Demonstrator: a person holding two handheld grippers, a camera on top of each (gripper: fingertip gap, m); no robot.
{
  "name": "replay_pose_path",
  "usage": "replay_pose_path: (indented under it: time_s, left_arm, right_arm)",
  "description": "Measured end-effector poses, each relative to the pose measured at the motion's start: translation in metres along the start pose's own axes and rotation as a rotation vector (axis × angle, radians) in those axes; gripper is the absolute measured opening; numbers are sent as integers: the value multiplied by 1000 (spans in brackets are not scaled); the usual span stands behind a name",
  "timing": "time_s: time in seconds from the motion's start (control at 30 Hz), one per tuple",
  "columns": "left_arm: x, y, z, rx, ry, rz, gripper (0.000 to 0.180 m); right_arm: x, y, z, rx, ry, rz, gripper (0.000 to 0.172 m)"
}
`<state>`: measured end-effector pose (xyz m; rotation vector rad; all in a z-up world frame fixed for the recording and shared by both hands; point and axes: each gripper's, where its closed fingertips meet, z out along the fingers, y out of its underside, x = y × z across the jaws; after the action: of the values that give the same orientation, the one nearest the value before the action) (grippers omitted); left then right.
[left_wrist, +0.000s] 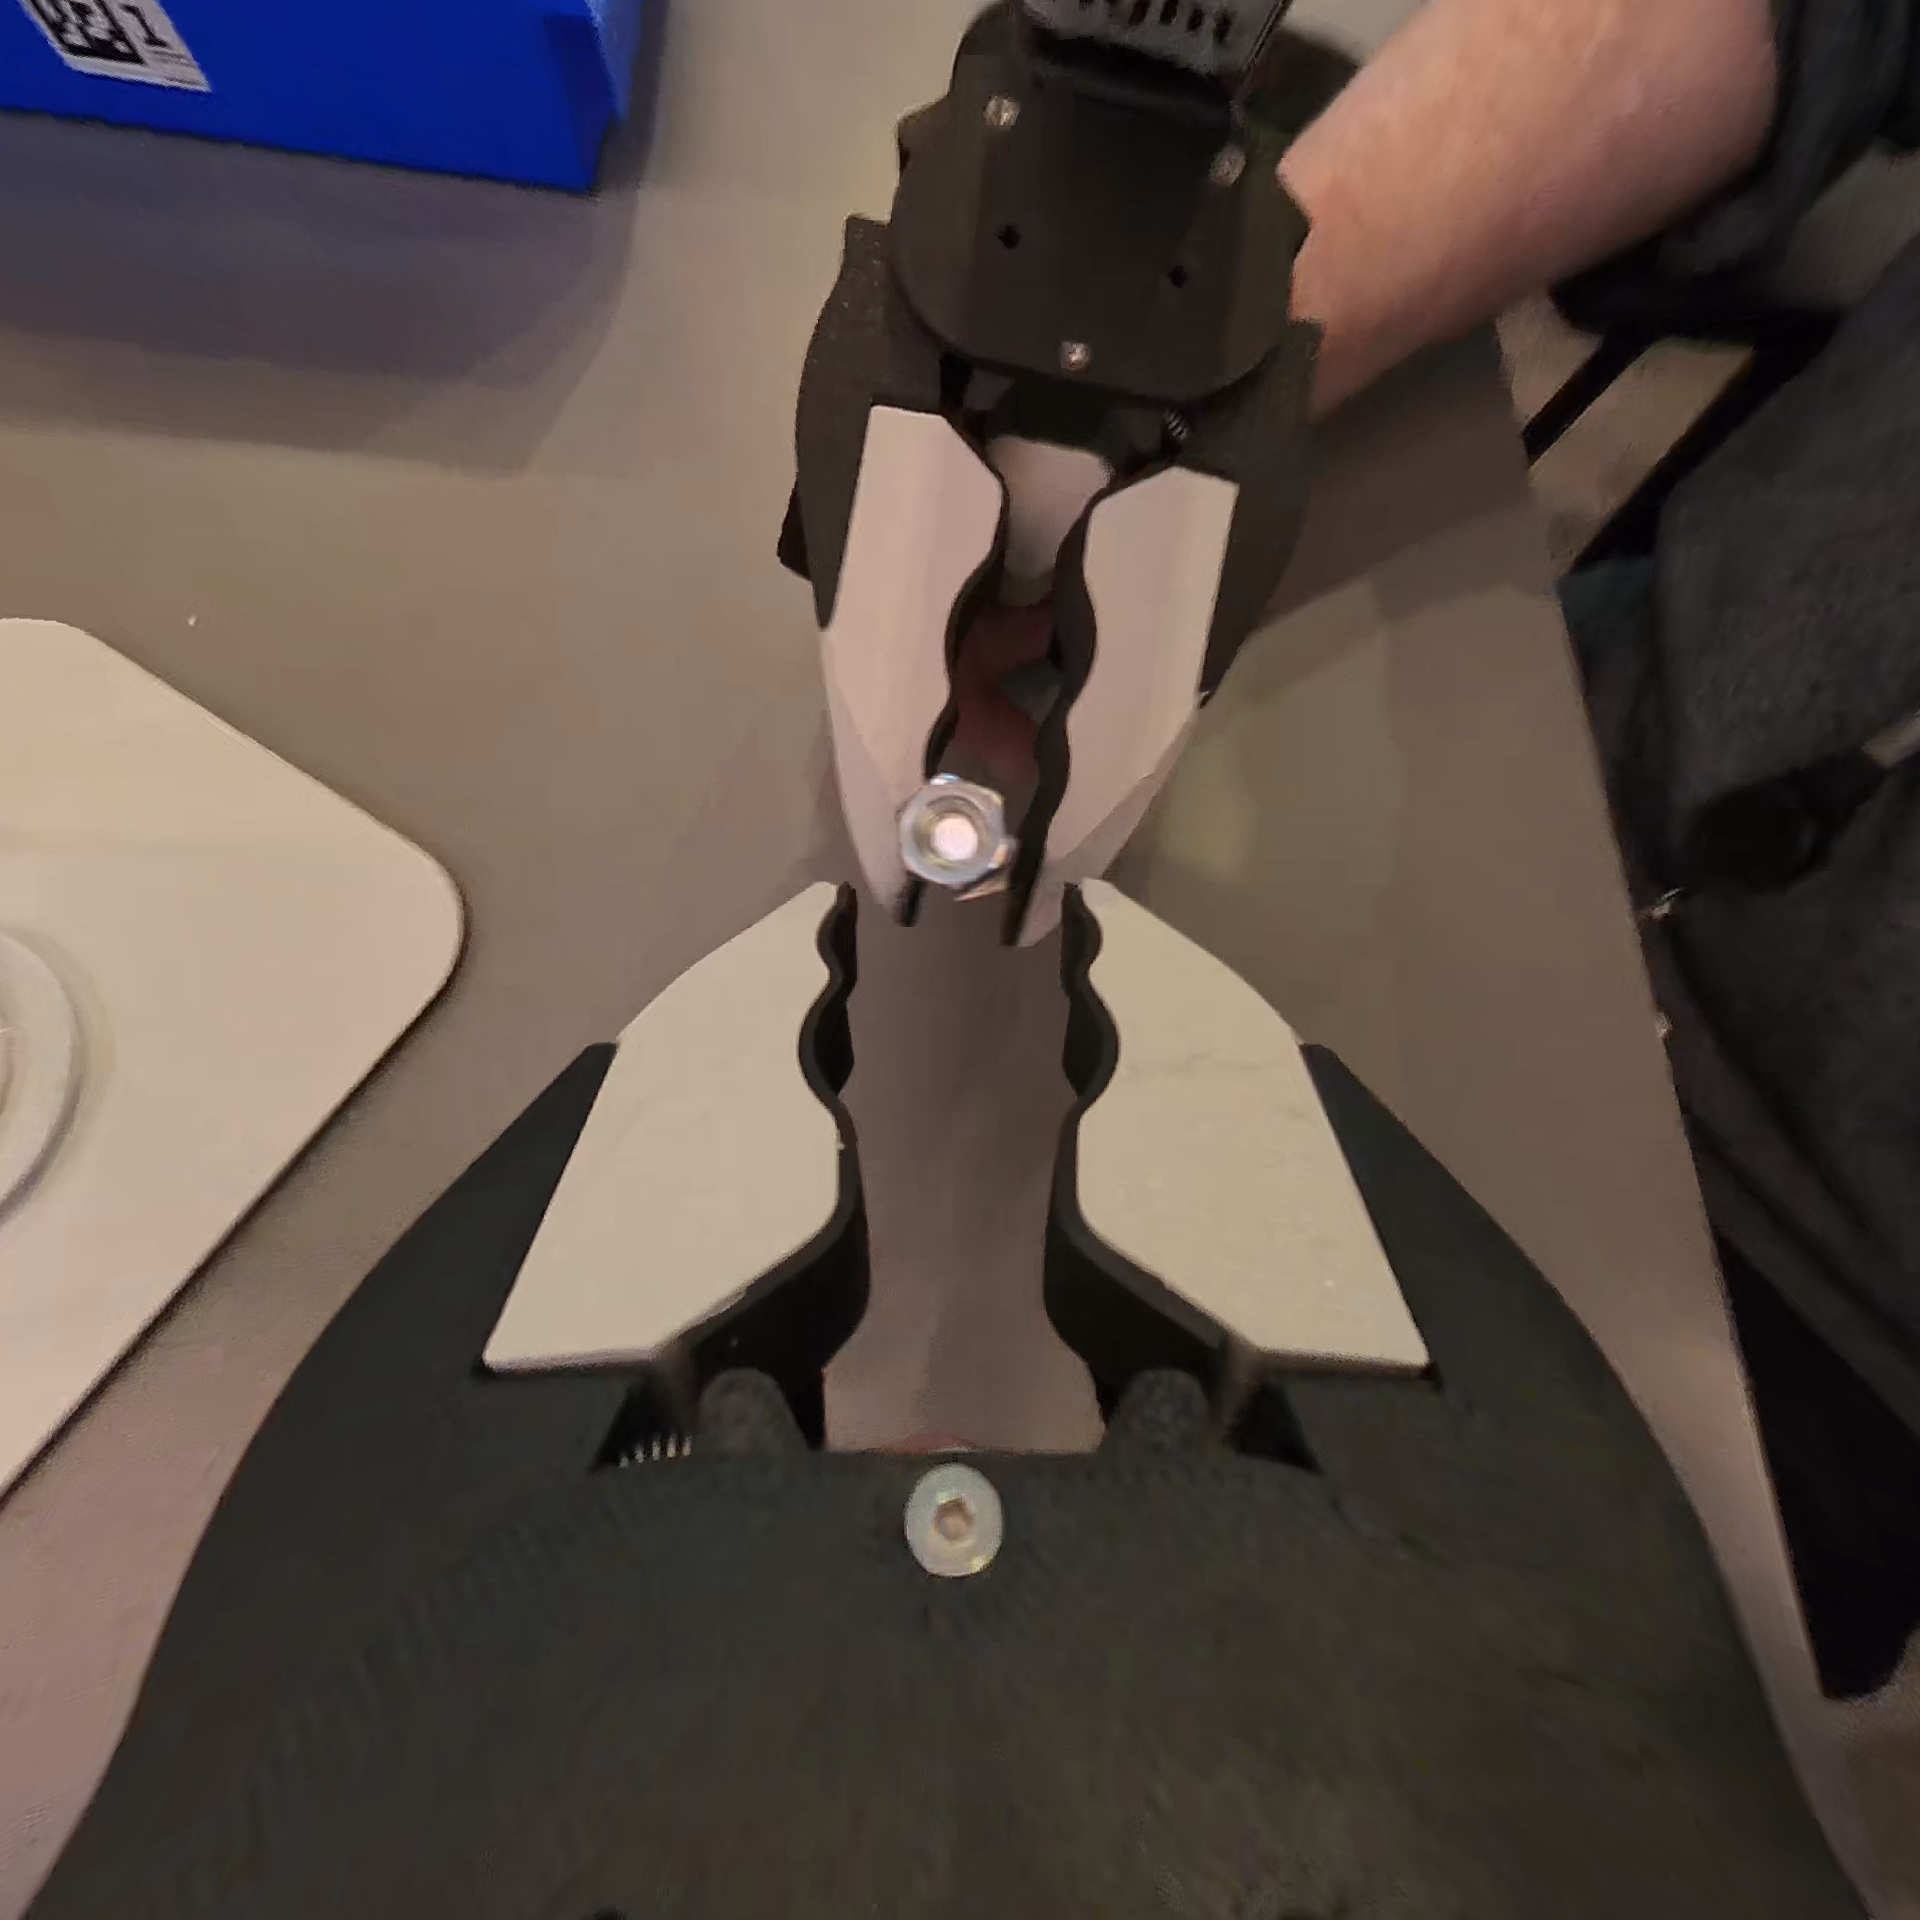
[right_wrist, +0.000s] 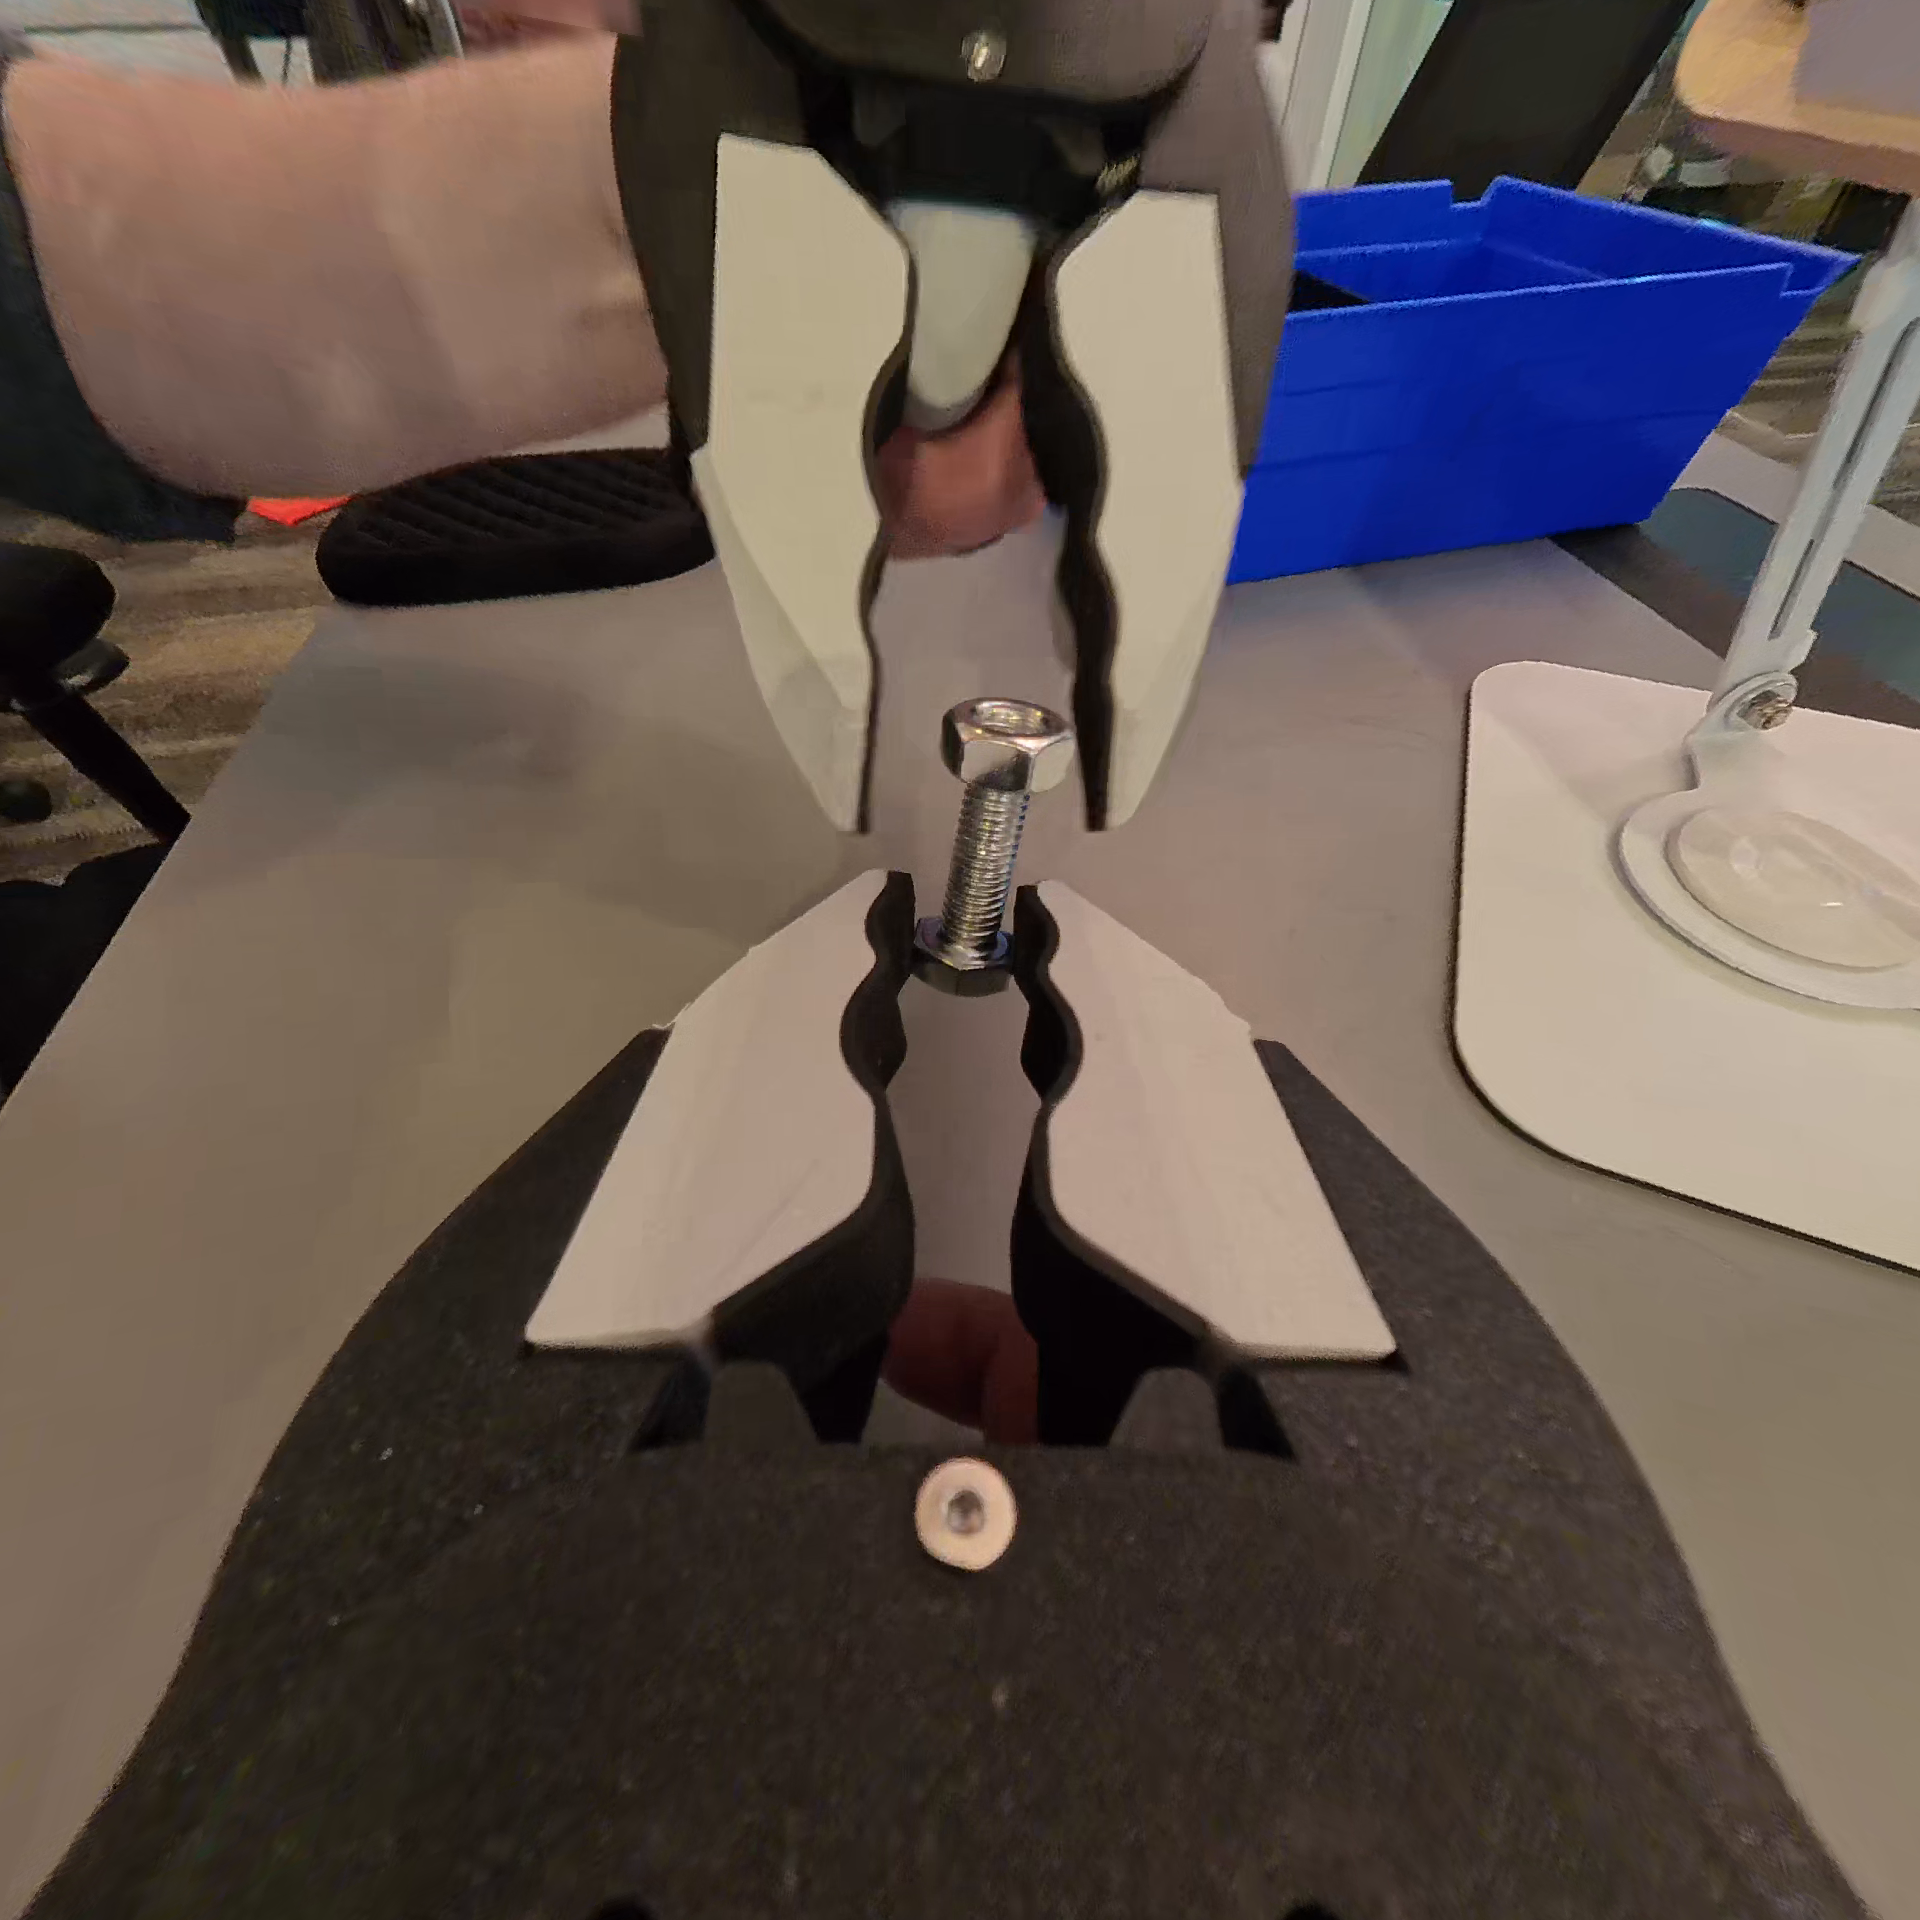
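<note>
Right claw (right_wrist: 961, 914) clamps the bolt (right_wrist: 971, 862) by its head, upright. Left claw (left_wrist: 961, 914) hangs released around the nut (right_wrist: 1006, 743); I'd keep it square to the threads.

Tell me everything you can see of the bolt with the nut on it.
The bolt is silvery metal with a threaded shank, standing roughly upright above the grey table. Its hex head is clamped at the bottom between the black pads of the right tongs. A silvery hex nut sits on its top end. The left tongs straddle the nut, open, with a gap on at least one side.
</note>
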<state>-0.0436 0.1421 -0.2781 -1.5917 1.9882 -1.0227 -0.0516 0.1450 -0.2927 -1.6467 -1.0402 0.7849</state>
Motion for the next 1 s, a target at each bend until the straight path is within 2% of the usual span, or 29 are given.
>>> replay_pose_path:
  time_s: [0.23, 0.33, 0.5, 0.73, 1.0]
  left_arm:
    - [0, -16, 2, 260, 39, -124, 30]
    - [-2, -23, 0, 329, 35, -141, 24]
    - [-4, -27, 2, 372, 20, -153, 17]
    - [-6, -29, 3, 415, 8, -167, 17]
    - [-4, -28, 3, 326, -11, -118, 21]
  right_arm:
    - [5, -10, -5, 73, 19, 34, 19]
    - [5, -10, -5, 78, 32, 18, 19]
    - [7, -12, -6, 92, 45, 27, 19]
    - [10, -14, -7, 106, 54, 41, 19]
    - [8, -13, -6, 102, 50, 35, 19]
